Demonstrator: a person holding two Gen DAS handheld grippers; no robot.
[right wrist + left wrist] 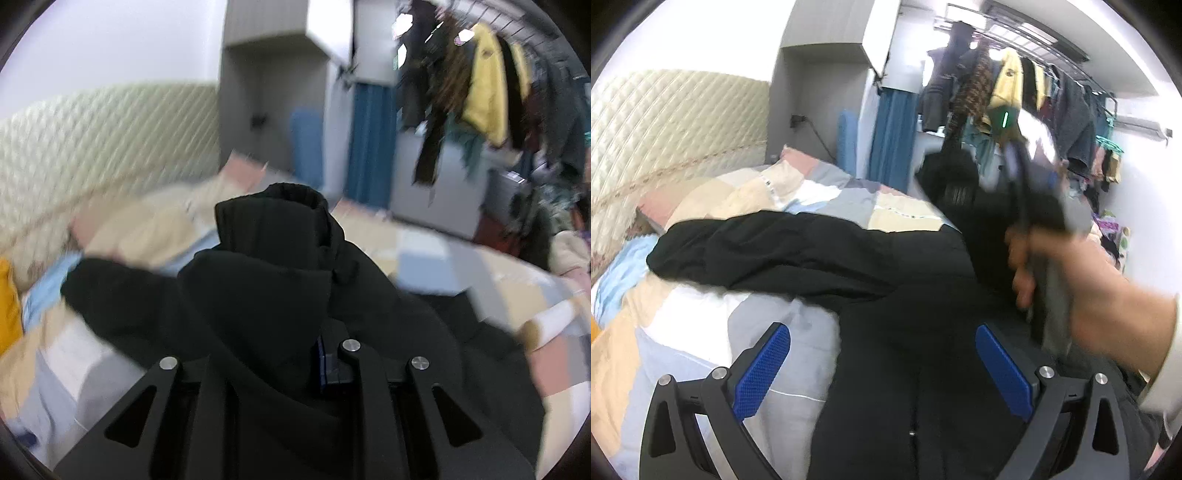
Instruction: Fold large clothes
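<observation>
Both views carry heavy fisheye distortion: straight lines bow toward the rims and a black vignette rings each frame. Lighting is even, cool and fairly bright, apparently from overhead; shadows are soft and faint. In the left wrist view the bedding is reasonably sharp, while the hand at right is smeared by motion blur. The black garment reads as a nearly detailless dark mass, folds barely separable. The right wrist view is blurred throughout; the quilted headboard streaks diagonally. Small blown-out white patches appear among the hanging clothes at upper right.
</observation>
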